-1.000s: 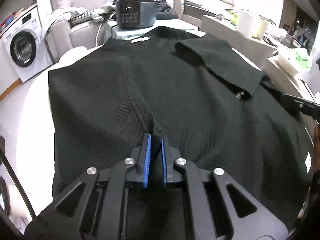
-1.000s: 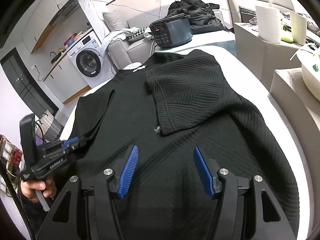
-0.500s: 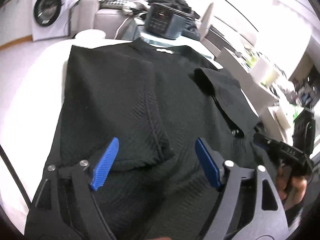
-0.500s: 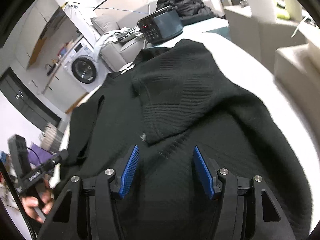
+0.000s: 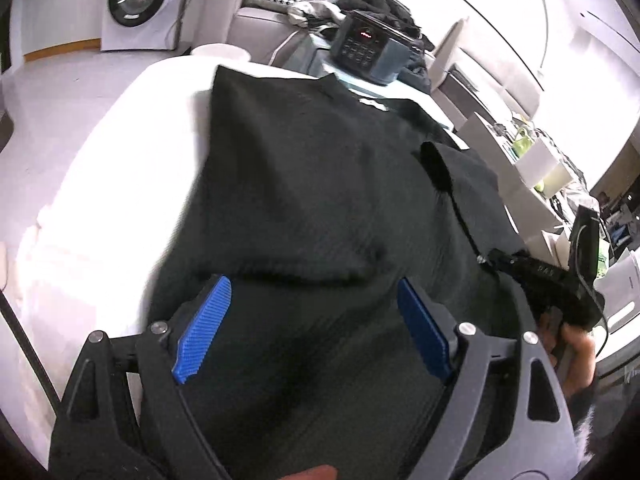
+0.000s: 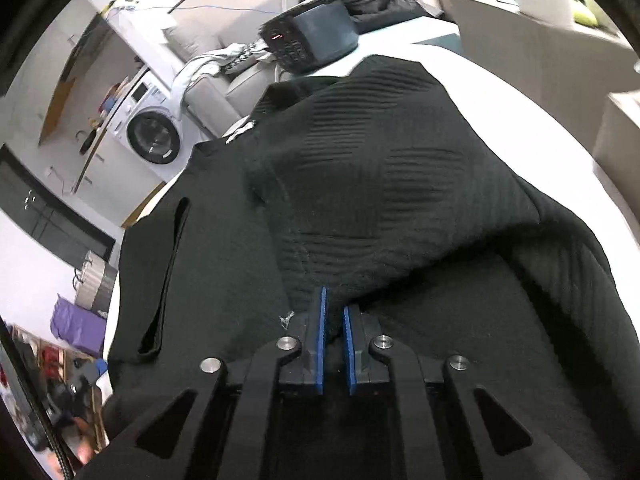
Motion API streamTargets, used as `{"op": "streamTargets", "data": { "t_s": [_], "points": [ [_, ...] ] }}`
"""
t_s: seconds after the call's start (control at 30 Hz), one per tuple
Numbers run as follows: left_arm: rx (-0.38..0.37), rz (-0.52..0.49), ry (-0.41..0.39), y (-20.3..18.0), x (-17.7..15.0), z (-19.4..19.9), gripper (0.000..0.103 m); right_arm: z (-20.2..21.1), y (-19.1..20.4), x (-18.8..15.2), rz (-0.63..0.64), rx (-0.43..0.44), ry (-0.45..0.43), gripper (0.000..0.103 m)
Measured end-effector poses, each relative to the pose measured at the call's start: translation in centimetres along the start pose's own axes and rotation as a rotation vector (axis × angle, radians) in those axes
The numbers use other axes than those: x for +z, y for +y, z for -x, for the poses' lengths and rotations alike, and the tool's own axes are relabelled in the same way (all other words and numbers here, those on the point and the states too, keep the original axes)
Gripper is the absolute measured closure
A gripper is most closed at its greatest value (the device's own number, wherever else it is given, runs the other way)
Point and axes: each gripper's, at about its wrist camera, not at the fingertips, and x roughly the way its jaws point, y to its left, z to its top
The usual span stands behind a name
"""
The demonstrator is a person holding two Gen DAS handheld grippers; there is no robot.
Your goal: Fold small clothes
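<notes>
- A black ribbed knit top (image 5: 320, 184) lies spread across a white table (image 5: 100, 184), its collar toward the far edge and both sleeves folded in over the body.
- The left gripper (image 5: 312, 336) hangs above the near part of the garment, its blue pads (image 5: 202, 330) wide apart with nothing pinched between them; the folded left sleeve's cuff lies just beyond the fingertips.
- The right gripper (image 6: 334, 320) has just been closing: its blue pads stand nearly together at the lower edge of the folded right sleeve (image 6: 380, 200), with dark cloth in the narrow gap.
- In the left wrist view, a hand (image 5: 572, 356) holds the right gripper at the garment's right edge.
- Beyond the collar sits a dark cooker (image 6: 312, 40) with a lit display; a white washing machine (image 6: 154, 128) stands farther back.
</notes>
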Motion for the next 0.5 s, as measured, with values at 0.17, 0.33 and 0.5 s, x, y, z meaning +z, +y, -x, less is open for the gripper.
{"op": "streamTargets", "data": {
  "t_s": [0.17,0.33,0.5],
  "points": [
    [0.04,0.024,-0.046,1.6,-2.6,3.8,0.002,3.3,0.2,-0.8,0.012,-0.017,-0.029,0.08],
    [0.081,-0.017,-0.092,1.5,-5.6,7.7,0.001,8.3,2.0,-3.2,0.162,-0.033,-0.079,0.037],
    [0.082,-0.075,-0.124,0.2,-8.2,10.8,0.001,11.8,3.4,-6.8,0.311,-0.081,-0.097,0.007]
  ]
}}
